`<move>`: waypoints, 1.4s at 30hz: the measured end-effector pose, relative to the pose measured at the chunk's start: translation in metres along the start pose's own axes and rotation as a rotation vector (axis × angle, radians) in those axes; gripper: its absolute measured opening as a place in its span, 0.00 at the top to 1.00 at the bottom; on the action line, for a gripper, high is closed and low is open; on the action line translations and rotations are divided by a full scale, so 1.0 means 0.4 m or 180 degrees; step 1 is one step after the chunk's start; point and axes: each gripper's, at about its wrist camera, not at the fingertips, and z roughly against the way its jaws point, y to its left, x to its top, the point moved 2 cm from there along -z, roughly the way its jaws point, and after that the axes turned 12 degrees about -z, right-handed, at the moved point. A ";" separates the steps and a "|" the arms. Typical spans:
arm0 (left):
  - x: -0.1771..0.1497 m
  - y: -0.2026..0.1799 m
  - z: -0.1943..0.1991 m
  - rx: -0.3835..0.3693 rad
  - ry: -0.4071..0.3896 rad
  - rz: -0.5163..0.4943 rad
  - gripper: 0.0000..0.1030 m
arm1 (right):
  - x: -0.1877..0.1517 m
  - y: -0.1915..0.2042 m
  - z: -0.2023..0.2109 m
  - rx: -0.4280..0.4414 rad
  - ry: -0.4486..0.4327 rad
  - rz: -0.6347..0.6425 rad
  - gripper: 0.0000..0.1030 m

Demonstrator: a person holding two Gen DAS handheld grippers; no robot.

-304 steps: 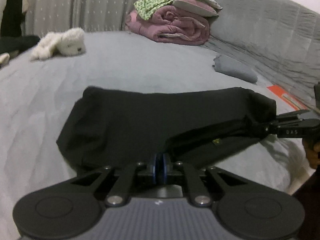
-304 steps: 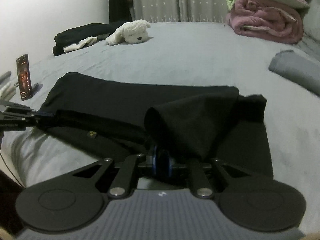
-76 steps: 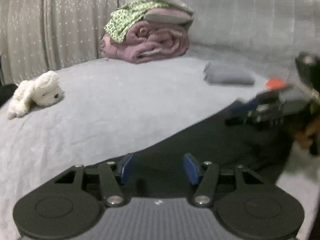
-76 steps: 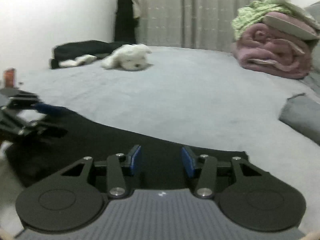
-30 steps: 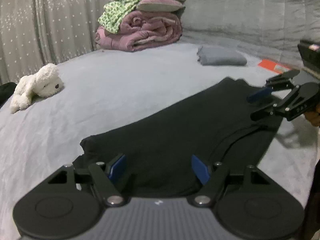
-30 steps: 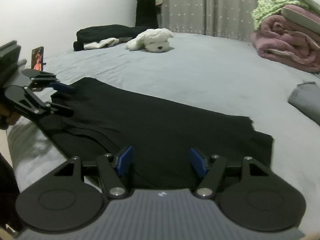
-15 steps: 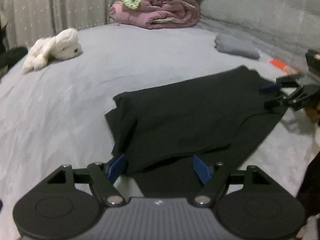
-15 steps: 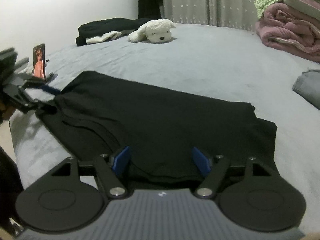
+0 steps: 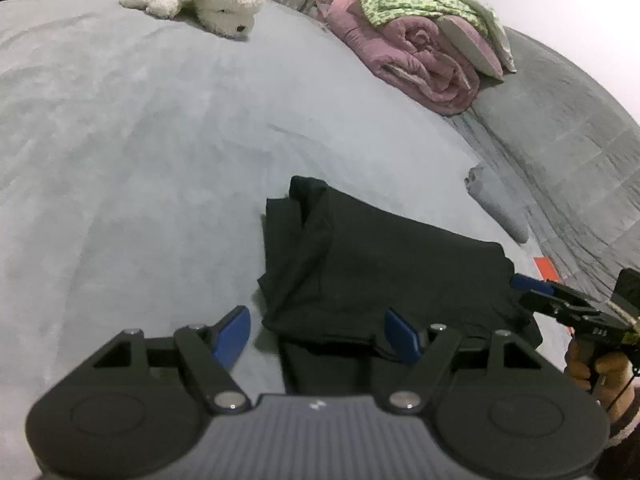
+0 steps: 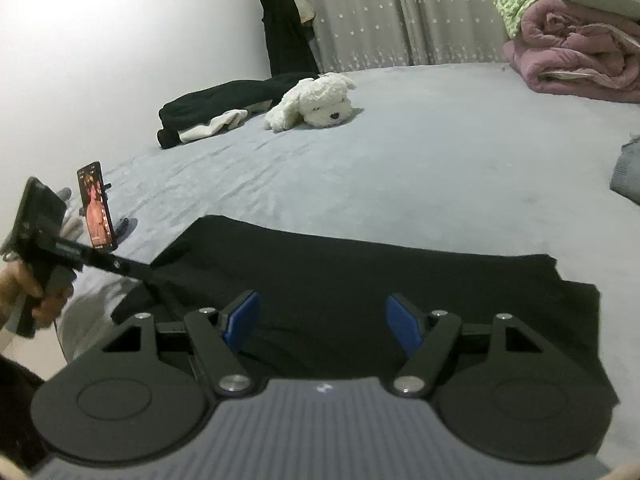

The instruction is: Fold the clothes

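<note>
Black garment (image 9: 384,276) lies partly folded at the bed's (image 9: 160,152) near edge.
Our left gripper (image 9: 316,330) and right gripper (image 10: 322,322) hover spread, empty, likely to pinch its ends.

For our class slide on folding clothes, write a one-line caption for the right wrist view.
Open right tongs over a black garment on a grey bed.

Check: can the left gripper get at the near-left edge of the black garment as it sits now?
Probably yes. The left gripper is open, and the black garment lies flat on the bed with its edge right ahead of the fingers; nothing lies between them.
</note>
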 end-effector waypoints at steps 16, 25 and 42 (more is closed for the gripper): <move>-0.021 0.040 -0.039 0.0020 -0.0443 0.0570 0.79 | 0.018 0.092 -0.081 0.0122 0.0111 -0.0021 0.28; 0.013 -0.012 0.000 -0.0007 -0.0625 0.0668 0.90 | 0.036 0.097 -0.127 -0.0093 0.0377 -0.0190 0.66; 0.093 -0.182 0.025 -0.0346 -0.0831 0.0679 0.90 | 0.019 0.036 -0.168 -0.0193 0.0768 -0.0821 0.69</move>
